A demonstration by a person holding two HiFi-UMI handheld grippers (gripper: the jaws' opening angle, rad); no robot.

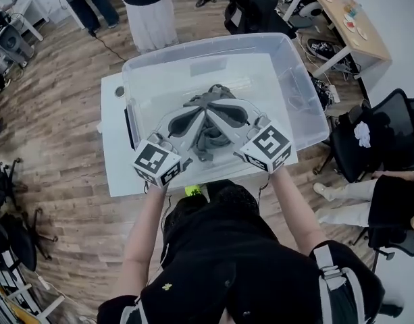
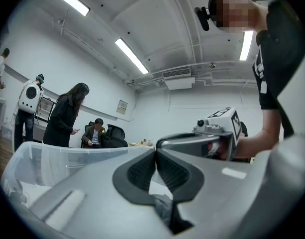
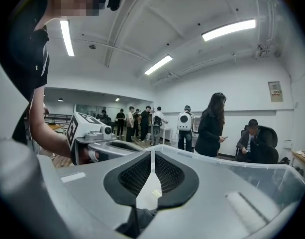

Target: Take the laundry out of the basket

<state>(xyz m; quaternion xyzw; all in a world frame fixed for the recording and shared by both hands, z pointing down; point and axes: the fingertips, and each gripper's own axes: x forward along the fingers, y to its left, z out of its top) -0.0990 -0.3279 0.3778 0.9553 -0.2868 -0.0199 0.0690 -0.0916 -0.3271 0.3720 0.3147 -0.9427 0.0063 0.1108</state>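
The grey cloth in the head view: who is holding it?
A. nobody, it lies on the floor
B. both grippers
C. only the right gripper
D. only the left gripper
B: the left gripper and the right gripper each have their jaws shut on the grey cloth, holding it over the clear bin.

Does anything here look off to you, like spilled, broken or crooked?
Nothing stands out. The left gripper and the right gripper are each shut on the same grey garment, which hangs bunched between them over the clear plastic bin on the white table. Nothing looks spilled or damaged.
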